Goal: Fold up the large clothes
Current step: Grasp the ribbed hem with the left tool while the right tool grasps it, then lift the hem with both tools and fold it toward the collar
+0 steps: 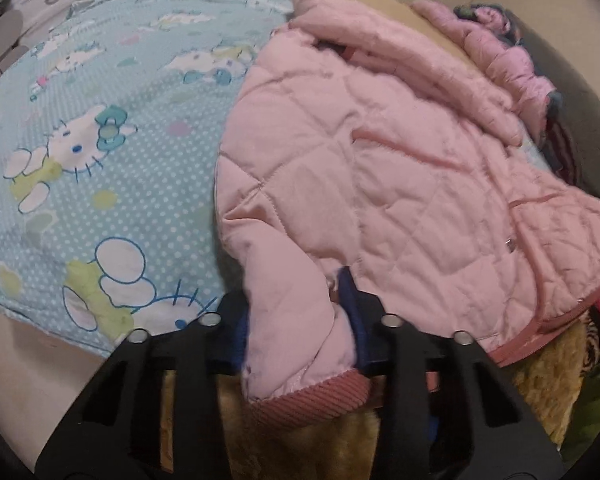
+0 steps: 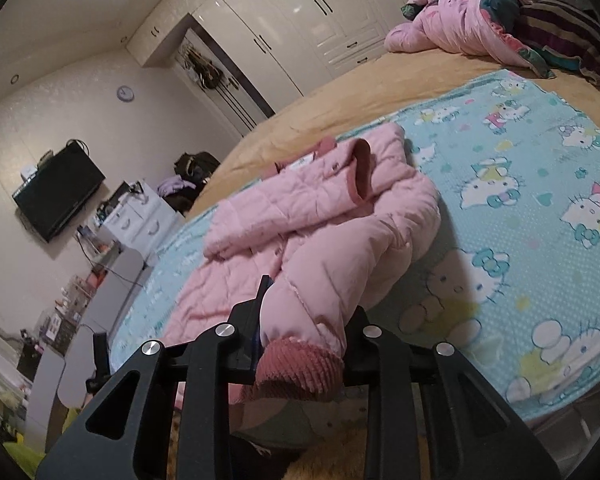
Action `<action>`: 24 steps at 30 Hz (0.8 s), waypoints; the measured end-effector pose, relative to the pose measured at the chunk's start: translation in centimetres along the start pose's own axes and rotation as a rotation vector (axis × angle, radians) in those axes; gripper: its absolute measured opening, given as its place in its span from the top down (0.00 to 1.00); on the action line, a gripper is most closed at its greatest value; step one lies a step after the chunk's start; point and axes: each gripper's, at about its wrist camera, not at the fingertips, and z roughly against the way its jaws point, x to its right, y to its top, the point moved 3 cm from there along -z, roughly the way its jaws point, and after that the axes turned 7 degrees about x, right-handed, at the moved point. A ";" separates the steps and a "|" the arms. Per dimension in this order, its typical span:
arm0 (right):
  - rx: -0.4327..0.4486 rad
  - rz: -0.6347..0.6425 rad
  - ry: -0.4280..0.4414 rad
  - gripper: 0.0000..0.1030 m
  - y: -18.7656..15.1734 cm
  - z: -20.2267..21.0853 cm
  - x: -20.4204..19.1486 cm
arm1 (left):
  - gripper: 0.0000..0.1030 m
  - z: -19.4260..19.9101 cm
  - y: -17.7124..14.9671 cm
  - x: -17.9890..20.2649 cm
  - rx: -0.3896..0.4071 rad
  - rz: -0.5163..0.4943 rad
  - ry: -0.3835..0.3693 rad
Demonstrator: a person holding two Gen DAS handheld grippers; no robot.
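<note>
A pink quilted jacket (image 1: 384,152) lies spread on a light blue Hello Kitty sheet (image 1: 100,152) on the bed. It also shows in the right wrist view (image 2: 300,232). My left gripper (image 1: 300,312) is shut on one pink sleeve near its ribbed cuff (image 1: 312,400), at the bed's near edge. My right gripper (image 2: 304,332) is shut on the other sleeve, with its ribbed dark pink cuff (image 2: 300,368) bulging out toward the camera between the fingers. The blue sheet (image 2: 540,208) stretches to the right of the jacket.
A heap of other clothes, pink and striped (image 2: 500,28), lies at the far end of the bed on a tan cover (image 2: 360,88). White wardrobes (image 2: 300,20), a wall TV (image 2: 56,196) and a white drawer unit (image 2: 140,220) stand beyond the bed. A furry yellow blanket (image 1: 540,372) hangs at the near edge.
</note>
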 end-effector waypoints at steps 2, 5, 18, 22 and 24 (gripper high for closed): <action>0.012 -0.001 0.009 0.76 0.3 -0.2 -0.1 | 0.78 1.0 0.6 0.5 0.037 -0.009 -0.024; 0.034 -0.019 0.023 0.77 1.0 -0.4 0.1 | 0.80 2.4 2.0 1.5 0.095 -0.022 -0.055; 0.115 -0.053 0.035 0.77 4.5 -1.0 0.9 | 0.82 6.2 9.0 5.5 0.277 -0.066 -0.096; 0.133 -0.042 0.028 0.77 5.5 -1.4 0.8 | 0.82 6.5 10.4 6.1 0.302 -0.069 -0.104; 0.144 -0.034 0.022 0.77 5.9 -1.6 0.8 | 0.82 6.7 11.3 6.5 0.319 -0.071 -0.112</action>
